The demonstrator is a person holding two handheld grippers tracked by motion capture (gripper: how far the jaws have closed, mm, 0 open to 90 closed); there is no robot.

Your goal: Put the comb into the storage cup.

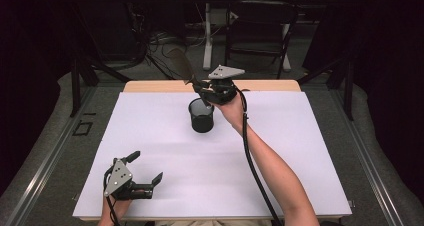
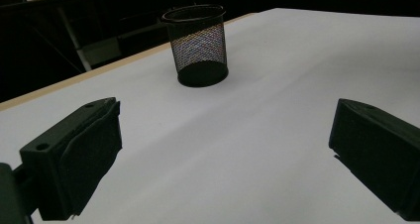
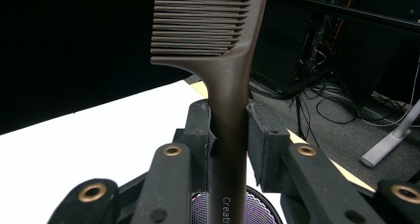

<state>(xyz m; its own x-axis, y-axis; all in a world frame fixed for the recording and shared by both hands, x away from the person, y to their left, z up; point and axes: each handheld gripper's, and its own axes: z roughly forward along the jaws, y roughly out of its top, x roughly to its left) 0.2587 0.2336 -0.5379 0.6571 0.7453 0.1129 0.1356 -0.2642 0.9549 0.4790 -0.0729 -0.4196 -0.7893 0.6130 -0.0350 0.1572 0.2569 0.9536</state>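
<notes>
A: Where is the comb (image 3: pixel 210 45) now?

B: Up in the right tongs (image 3: pixel 229 135), held over the mesh cup (image 1: pixel 202 115) near the far edge of the table (image 1: pixel 300 151). The jaws are closed tight on its handle, teeth end pointing up and away.

A: And the left tongs (image 1: pixel 148 174)?

B: Resting low at the near left corner, jaws spread wide, holding nothing.

A: How will the comb handle?

B: I judge it light and stiff, hard plastic, smooth enough to slip or swivel if pinched loosely. The grip sits on the narrow handle just below the teeth, which looks sound; the teeth themselves are thin and best left alone.

A: And the cup?

B: Light wire mesh, so a nudge from the handle could tip it.
</notes>
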